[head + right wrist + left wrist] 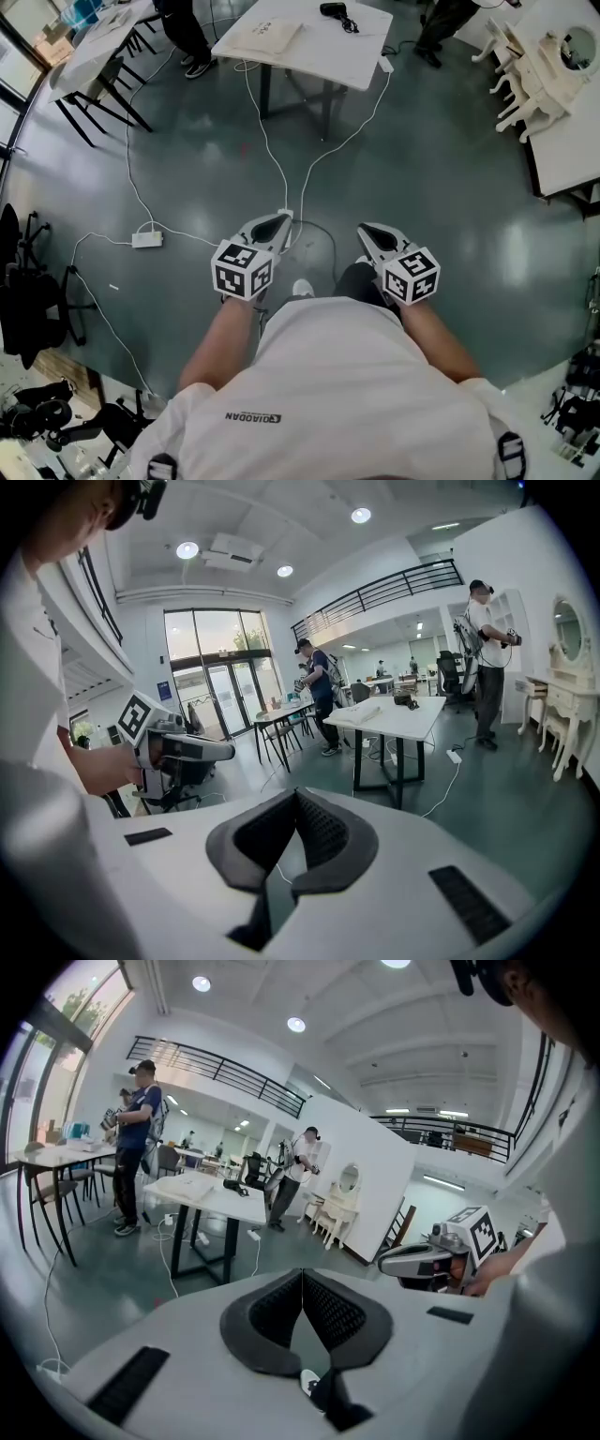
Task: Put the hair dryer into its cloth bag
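Observation:
The black hair dryer (pixel 335 10) lies on a white table (pixel 356 52) far ahead of me, with the cream cloth bag (pixel 267 37) flat to its left. Both grippers hang in front of my body over the floor, well short of that table. My left gripper (pixel 284 218) is shut and holds nothing. My right gripper (pixel 364 228) is also shut and empty. The left gripper view shows closed jaws (pixel 302 1272), the table (pixel 202 1194) and the hair dryer (pixel 232 1185) in the distance. The right gripper view shows closed jaws (pixel 296 794), the bag (pixel 361 714) and the hair dryer (pixel 405 701).
White cables and a power strip (pixel 147 239) cross the floor between me and the table. Another table with chairs (pixel 103 56) stands at the far left, white furniture (pixel 539 56) at the right. People stand near the tables (pixel 136 1143).

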